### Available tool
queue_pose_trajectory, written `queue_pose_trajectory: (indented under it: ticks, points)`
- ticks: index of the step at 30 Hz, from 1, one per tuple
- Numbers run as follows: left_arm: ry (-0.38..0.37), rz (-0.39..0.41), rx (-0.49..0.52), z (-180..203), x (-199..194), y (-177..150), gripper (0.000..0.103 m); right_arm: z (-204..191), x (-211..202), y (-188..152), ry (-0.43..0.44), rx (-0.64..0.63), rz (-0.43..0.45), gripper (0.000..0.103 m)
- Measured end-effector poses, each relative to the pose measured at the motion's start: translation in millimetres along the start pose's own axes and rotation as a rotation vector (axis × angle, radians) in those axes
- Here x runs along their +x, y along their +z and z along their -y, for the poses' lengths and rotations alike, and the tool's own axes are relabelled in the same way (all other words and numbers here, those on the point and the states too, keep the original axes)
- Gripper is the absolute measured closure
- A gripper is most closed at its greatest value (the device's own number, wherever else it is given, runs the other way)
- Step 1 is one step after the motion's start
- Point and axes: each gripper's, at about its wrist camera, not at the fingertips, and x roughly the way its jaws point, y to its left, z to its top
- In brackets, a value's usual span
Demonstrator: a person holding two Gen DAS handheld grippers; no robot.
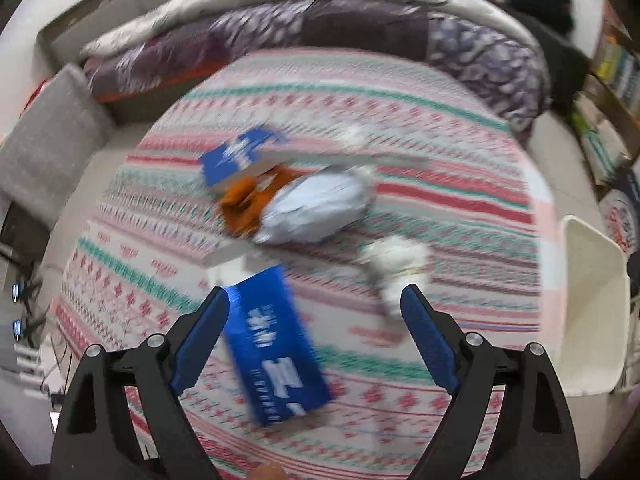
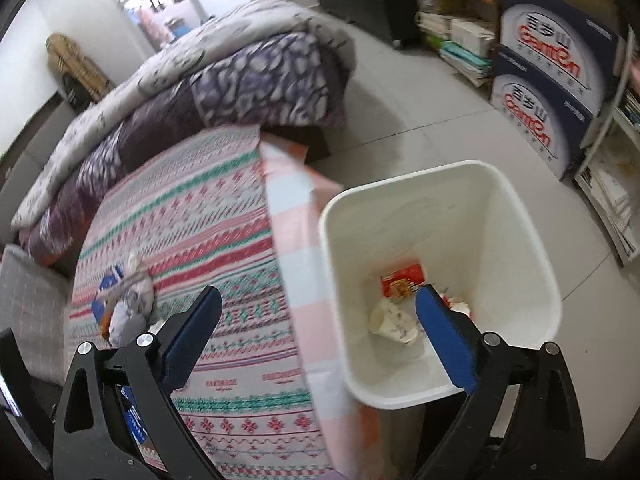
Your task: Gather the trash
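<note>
The left gripper [image 1: 314,300] hangs with its jaws spread wide over the patterned bedspread [image 1: 420,112], holding nothing; a blue carton [image 1: 276,348] lies between its fingers, though blur hides whether the left finger touches it. The right gripper [image 2: 318,300] is equally wide and empty, poised over the rim of the white trash bin [image 2: 520,240] that stands just beside the bed.

Two folded quilts [image 1: 320,28] are heaped at the far end of the bed. Two stacked printed boxes [image 2: 552,80] stand on the floor near a bookshelf [image 2: 452,12].

On the bedspread: two blue cartons, the second [image 1: 236,156] farther off, one grey plastic bag [image 1: 320,208], one orange wrapper [image 1: 244,204] touching the bag, and one crumpled white tissue [image 1: 394,264].

Inside the bin lie one red packet [image 2: 400,278] and one paper cup [image 2: 394,320].
</note>
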Motion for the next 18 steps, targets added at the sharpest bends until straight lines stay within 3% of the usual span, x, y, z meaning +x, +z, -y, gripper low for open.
queue_pose_trajectory:
  ticks: [5, 12, 16, 18]
  points:
    - [-0.024, -0.135, -0.083, -30, 26, -6, 0.018, -34, 16, -10, -0.005, -0.061, -0.03, 0.009]
    - [-0.151, -0.346, -0.157, -52, 65, -20, 0.018, -71, 37, -21, -0.003, -0.123, -0.075, 0.007]
    - [-0.179, -0.328, -0.174, -69, 63, -21, 0.04, -90, 47, -28, 0.01, -0.163, -0.099, 0.007]
    - [-0.188, -0.299, -0.182, -78, 56, -19, 0.045, -100, 53, -32, 0.019, -0.185, -0.116, 0.007]
